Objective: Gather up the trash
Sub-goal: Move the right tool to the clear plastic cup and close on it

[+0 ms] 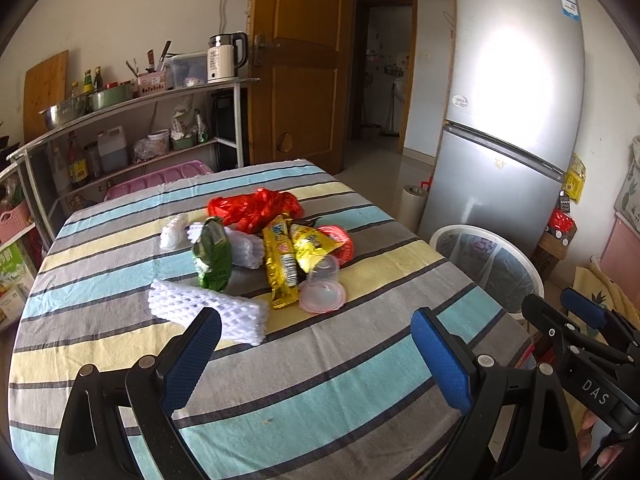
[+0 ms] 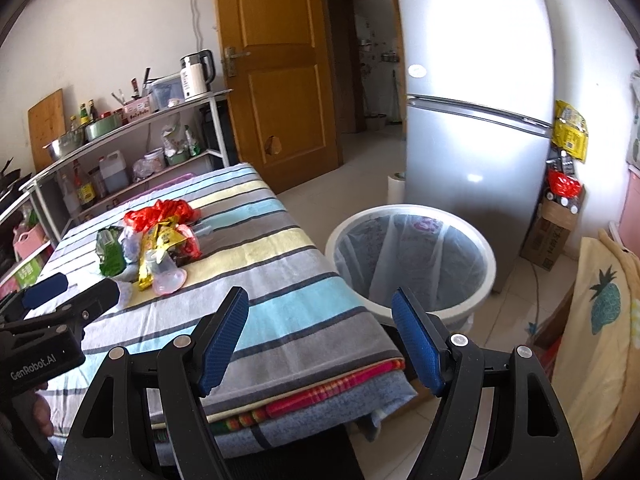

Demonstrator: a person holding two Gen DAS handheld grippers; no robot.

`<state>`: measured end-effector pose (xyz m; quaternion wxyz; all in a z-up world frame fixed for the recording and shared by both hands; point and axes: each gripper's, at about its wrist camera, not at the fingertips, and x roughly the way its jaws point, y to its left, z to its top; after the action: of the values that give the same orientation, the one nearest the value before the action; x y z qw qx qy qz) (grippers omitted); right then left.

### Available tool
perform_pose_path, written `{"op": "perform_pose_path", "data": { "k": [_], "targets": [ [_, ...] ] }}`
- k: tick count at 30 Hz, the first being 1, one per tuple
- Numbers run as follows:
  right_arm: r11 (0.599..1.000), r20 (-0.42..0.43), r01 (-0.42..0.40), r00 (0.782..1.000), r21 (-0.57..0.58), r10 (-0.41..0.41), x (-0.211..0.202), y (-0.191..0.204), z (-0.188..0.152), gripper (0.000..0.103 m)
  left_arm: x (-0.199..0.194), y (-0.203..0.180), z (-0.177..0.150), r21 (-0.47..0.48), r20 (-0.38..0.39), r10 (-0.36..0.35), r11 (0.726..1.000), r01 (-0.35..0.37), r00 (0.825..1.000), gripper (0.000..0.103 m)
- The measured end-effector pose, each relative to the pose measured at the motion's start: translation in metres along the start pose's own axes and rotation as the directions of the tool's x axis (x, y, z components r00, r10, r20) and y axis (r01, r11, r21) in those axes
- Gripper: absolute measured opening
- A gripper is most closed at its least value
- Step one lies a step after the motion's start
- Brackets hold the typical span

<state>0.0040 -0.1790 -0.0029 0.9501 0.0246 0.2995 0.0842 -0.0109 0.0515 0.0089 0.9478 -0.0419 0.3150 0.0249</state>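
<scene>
The left gripper (image 1: 316, 354) hangs over the near part of the striped tablecloth (image 1: 320, 392), its jaws spread wide and holding nothing. Straight ahead of the jaws lies the trash pile. Nearest, just beyond the left fingertip, is a white foam net sleeve (image 1: 208, 310). Past it, between the two fingers' lines, lie a clear plastic cup (image 1: 323, 286) on its side, a long yellow wrapper (image 1: 282, 268), a second yellow packet (image 1: 314, 246), a green snack bag (image 1: 212, 256), another white foam net (image 1: 234, 246) and a crumpled red plastic bag (image 1: 256, 208) farthest off. A red lid (image 1: 340, 240) peeks out behind the yellow packet. These pieces touch or overlap one another.

The right gripper (image 2: 320, 334) is also wide open and empty, hovering at the table's near corner. Between and beyond its jaws stands a white trash bin (image 2: 412, 264) lined with a thin bag, on the floor just beside the table edge. The trash pile sits well to the left of these jaws; the left gripper's body crosses the lower left of the right wrist view and covers part of the foam sleeve.

Behind the bin rises a silver refrigerator (image 2: 476, 120). A wooden door (image 2: 276, 64) stands beyond the table, and a metal shelf rack (image 1: 132, 120) with a white kettle (image 1: 224, 58), bottles and bowls runs along the wall left of both jaws. A pineapple-print cloth (image 2: 600, 312) hangs to the right.
</scene>
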Motion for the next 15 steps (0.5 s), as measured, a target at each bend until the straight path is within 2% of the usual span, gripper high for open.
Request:
{"op": "perform_pose_path", "data": {
  "k": [4,7,9,12,15],
  "targets": [
    [0.995,-0.007,-0.079,0.997,-0.058,0.079,0.016,0.019,0.007,0.074,0.003,0.036,0.0,-0.061,-0.02,0.089,0.994,-0.09,0.996,0.097],
    [0.986,-0.05,-0.144,0.989,-0.088,0.14,0.036,0.035,0.012,0.074,0.006,0.061,-0.001,-0.085,-0.047,0.159,0.983,-0.163,0.986,0.096],
    [0.978,-0.065,-0.172,0.984,-0.113,0.166,0.047,0.046,0.014,0.074,0.006,0.077,-0.001,-0.109,-0.058,0.179,0.977,-0.185,0.982,0.096],
    [0.965,-0.102,-0.227,0.971,-0.132,0.214,0.063,0.063,0.017,0.074,0.008,0.098,-0.002,-0.139,-0.086,0.197,0.968,-0.208,0.977,0.089],
    [0.953,-0.122,-0.247,0.966,-0.174,0.228,0.077,0.083,0.019,0.074,0.013,0.114,-0.005,-0.163,-0.121,0.17,0.969,-0.188,0.978,0.084]
  ]
}}
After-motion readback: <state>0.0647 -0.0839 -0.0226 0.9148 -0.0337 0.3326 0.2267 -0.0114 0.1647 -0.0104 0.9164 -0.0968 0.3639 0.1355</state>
